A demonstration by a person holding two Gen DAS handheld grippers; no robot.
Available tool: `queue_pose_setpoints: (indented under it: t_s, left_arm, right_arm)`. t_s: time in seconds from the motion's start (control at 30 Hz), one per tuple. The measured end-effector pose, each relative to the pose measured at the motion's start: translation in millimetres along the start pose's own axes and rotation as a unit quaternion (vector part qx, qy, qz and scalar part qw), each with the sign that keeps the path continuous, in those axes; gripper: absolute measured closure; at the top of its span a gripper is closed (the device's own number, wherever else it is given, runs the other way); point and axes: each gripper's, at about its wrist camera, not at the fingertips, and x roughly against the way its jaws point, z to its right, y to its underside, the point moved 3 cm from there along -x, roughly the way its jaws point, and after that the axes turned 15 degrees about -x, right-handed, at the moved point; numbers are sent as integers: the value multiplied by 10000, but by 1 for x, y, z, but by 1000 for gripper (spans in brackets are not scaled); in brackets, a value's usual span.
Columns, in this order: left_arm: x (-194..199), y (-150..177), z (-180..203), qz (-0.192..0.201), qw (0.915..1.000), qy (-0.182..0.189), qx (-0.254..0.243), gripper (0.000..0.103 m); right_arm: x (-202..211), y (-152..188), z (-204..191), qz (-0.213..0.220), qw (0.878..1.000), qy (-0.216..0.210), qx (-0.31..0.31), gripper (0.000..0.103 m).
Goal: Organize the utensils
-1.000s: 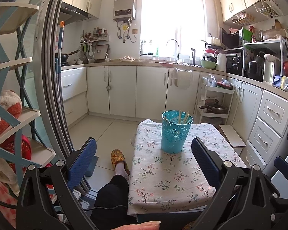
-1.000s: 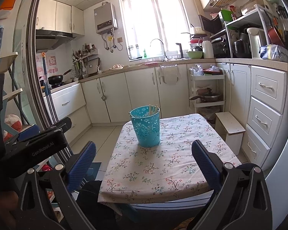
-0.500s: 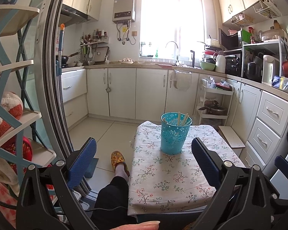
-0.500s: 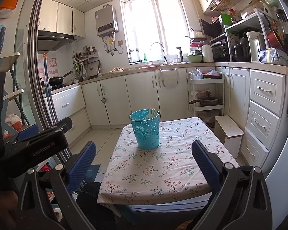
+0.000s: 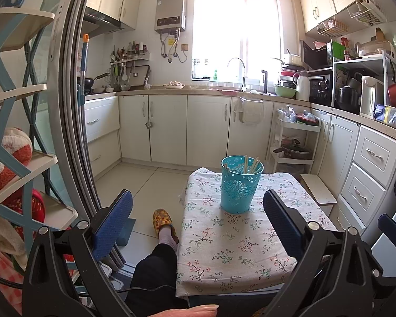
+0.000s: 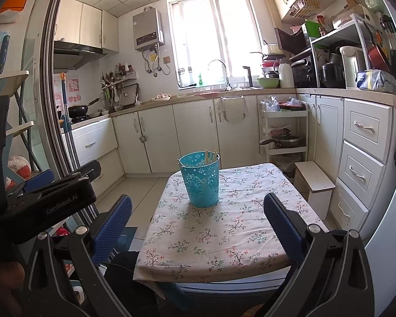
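Note:
A turquoise perforated holder (image 5: 240, 184) stands upright on a small table with a floral cloth (image 5: 235, 245), toward its far end. Several wooden chopsticks (image 5: 253, 164) stick out of it. It also shows in the right wrist view (image 6: 200, 179) with the chopsticks (image 6: 211, 155) inside. My left gripper (image 5: 198, 222) is open and empty, held back from the table's near edge. My right gripper (image 6: 198, 222) is open and empty, also back from the table (image 6: 224, 232). The left gripper's body (image 6: 45, 200) shows at the left of the right wrist view.
A person's leg with a yellow slipper (image 5: 162, 220) is left of the table. A sliding door frame (image 5: 74, 121) and a shelf rack (image 5: 18, 158) stand at the left. A low white stool (image 6: 314, 185) and drawers (image 6: 364, 153) are to the right. Kitchen counters line the back.
Both views have shifted slightly; the holder sits a little lower and farther in frame. Both grippers stay open and empty.

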Motion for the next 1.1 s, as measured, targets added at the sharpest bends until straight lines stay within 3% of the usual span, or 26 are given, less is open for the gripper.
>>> queue_pose_setpoints:
  t_s: [1.1]
  left_arm:
    - [-5, -1, -1, 12, 9998, 33, -190, 8]
  right_arm:
    - [-5, 1, 1, -97, 9999, -4, 112, 7]
